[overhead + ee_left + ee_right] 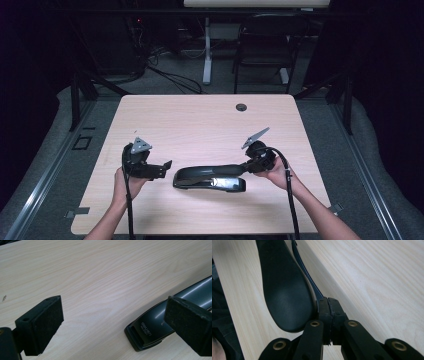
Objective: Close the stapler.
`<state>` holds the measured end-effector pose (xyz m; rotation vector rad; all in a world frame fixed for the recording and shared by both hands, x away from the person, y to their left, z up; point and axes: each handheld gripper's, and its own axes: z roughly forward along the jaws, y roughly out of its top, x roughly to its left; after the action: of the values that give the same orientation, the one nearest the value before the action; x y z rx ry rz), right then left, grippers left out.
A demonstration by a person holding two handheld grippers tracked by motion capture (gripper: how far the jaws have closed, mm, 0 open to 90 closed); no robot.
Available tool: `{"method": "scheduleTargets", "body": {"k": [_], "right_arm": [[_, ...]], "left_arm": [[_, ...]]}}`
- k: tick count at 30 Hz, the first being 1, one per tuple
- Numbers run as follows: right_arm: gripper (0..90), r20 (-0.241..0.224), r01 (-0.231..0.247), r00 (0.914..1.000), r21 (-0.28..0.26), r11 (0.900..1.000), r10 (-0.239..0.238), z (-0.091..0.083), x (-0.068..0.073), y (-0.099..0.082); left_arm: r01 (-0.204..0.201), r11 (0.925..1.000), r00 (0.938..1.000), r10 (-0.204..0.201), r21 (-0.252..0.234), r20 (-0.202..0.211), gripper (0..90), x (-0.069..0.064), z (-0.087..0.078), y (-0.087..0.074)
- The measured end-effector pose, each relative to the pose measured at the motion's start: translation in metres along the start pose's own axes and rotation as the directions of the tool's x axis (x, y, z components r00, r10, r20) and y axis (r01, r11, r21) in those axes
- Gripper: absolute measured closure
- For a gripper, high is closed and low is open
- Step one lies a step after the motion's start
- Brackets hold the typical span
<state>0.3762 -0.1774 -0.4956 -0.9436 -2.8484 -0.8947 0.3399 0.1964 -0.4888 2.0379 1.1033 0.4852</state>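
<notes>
A long black stapler [210, 177] lies flat on the light wooden table [200, 125], near its front edge. My left gripper [164, 170] is open just left of the stapler's nose, pointing toward it. In the left gripper view the stapler's nose [150, 330] lies on the table between the wide-apart pads of the left gripper [117, 322], closer to the right pad [187, 325]. My right gripper [246, 167] is at the stapler's right end. Its pads meet in the right gripper view [331, 307], right beside the rounded end of the stapler handle [284, 290]; nothing is visibly between them.
A round cable hole [241, 107] sits near the table's far edge. Behind the table stand a dark chair [265, 45] and a white desk leg [207, 50]. Bare tabletop stretches beyond the stapler.
</notes>
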Motion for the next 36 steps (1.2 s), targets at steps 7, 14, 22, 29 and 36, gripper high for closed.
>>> {"method": "scheduleTargets", "body": {"k": [7,14,22,29,36], "right_arm": [[89.8,-0.003,-0.019,0.9998,0.050,0.9986,0.019,0.008,-0.004,-0.003],[89.7,-0.002,-0.038,0.9993,0.062,0.9973,0.038,0.012,-0.005,-0.004],[88.3,0.036,-0.030,0.9990,0.087,0.9957,0.027,0.012,-0.004,-0.003],[88.6,0.153,-0.012,0.9882,0.014,0.9998,0.009,-0.010,-0.005,0.001],[87.9,0.046,0.085,0.9958,-0.142,0.9862,-0.079,-0.037,0.017,0.010]], "left_arm": [[-0.005,1.0000,1.0000,0.005,-0.001,0.002,2.5,0.000,0.000,0.000],[-0.006,1.0000,1.0000,0.006,0.001,0.004,2.5,-0.001,0.000,0.000],[-0.005,1.0000,1.0000,0.005,-0.004,0.005,2.3,0.000,0.000,0.000],[-0.010,1.0000,1.0000,0.010,0.001,0.002,2.1,0.000,0.000,0.001],[-0.005,1.0000,1.0000,0.005,0.002,-0.008,0.4,0.001,0.001,0.001]]}}
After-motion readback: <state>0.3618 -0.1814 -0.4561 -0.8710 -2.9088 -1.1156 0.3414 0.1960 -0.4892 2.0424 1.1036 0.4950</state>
